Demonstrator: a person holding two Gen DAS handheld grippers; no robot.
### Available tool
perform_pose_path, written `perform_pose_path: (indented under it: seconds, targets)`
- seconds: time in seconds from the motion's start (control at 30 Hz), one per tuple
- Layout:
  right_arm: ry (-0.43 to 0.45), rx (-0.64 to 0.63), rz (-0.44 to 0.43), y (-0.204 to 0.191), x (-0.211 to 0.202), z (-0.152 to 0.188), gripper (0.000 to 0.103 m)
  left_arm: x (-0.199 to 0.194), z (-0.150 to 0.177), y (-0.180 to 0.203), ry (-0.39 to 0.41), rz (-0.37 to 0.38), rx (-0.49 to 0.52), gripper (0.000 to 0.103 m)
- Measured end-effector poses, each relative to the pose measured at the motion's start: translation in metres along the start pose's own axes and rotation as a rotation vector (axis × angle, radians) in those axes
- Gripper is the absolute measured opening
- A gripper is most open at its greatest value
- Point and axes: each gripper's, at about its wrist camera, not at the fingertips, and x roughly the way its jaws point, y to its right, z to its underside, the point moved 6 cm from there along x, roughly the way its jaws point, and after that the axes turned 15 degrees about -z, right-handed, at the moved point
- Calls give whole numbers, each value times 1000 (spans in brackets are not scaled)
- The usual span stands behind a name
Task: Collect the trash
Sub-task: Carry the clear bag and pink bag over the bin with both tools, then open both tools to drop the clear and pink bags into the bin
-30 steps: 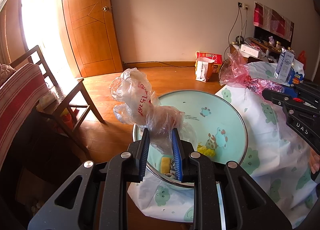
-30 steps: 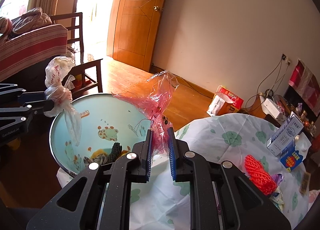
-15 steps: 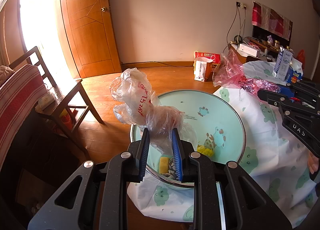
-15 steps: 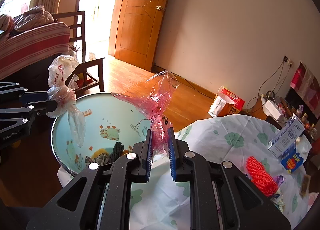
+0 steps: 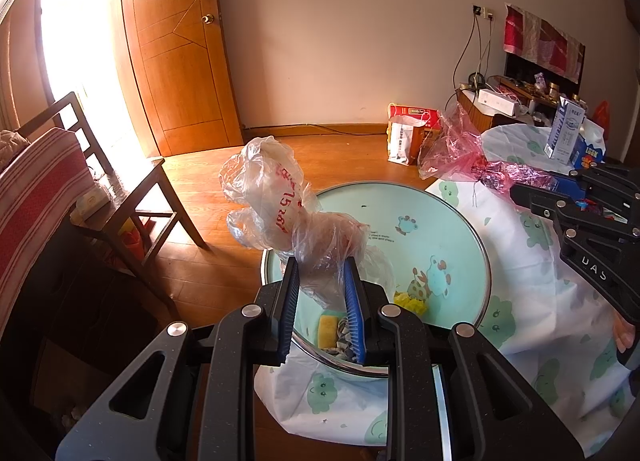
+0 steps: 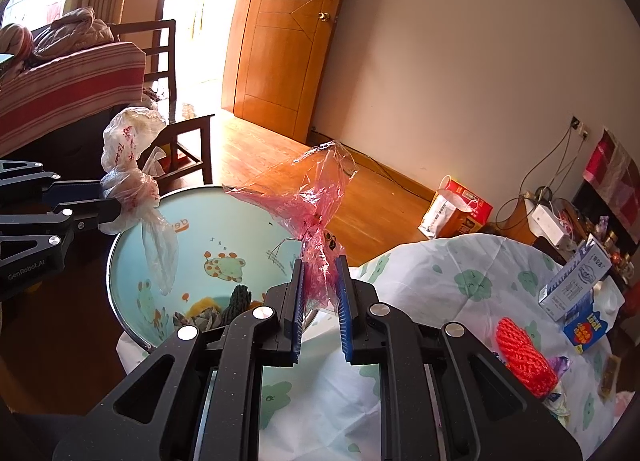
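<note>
Nothing has shifted: left gripper (image 5: 320,301) stays clenched on the clear bag (image 5: 276,201), right gripper (image 6: 320,297) on the pink bag (image 6: 312,201), both poised above the basin (image 5: 440,217) awaiting drop.

Left gripper (image 5: 320,273) is angled downward, jaws clamped on a clear plastic bag (image 5: 280,205). Right gripper (image 6: 320,273) is angled likewise, jaws pinched on a pink plastic bag (image 6: 312,201).
</note>
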Motion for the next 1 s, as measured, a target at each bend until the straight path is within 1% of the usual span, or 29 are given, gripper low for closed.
perform_pose_path:
  seconds: [0.37, 0.47, 0.53, 0.57, 0.6, 0.63, 0.67, 0.73, 0.77, 0.8, 0.87, 0.93, 1.0]
  targets:
    - [-17, -13, -14, -5, 4, 1, 16, 2, -2, 0, -3, 9, -1, 23]
    - [-27, -21, -28, -7, 7, 2, 17, 2, -1, 1, -4, 16, 0, 25]
    - [-28, -25, -36, -9, 8, 2, 18, 1, -1, 3, -2, 21, -2, 25]
    - [-28, -27, -36, -9, 8, 2, 22, 1, -1, 3, -1, 23, -3, 26]
    - [-30, -23, -41, -9, 9, 2, 25, 1, -1, 3, 0, 23, -5, 32]
    - [-30, -18, -47, -9, 9, 3, 31, 1, -1, 3, 2, 24, -9, 38]
    - [-30, -12, -51, -8, 10, 3, 37, 0, -1, 4, 3, 26, -11, 40]
    - [-30, -12, -50, -9, 10, 3, 40, -1, -1, 5, 7, 26, -13, 47]
    - [-31, -11, -51, -9, 10, 4, 40, -1, -1, 5, 8, 24, -13, 48]
    - [-29, -9, -52, -9, 10, 4, 42, -1, -1, 5, 9, 21, -14, 52]
    - [-21, -2, -51, -9, 8, 5, 49, -2, -1, 5, 10, 19, -18, 59]
    - [-17, 3, -48, -8, 6, 7, 53, -1, -1, 4, 11, 7, -26, 73]
    - [-9, 6, -39, -6, 2, 10, 58, -1, -1, 5, 10, 7, -29, 74]
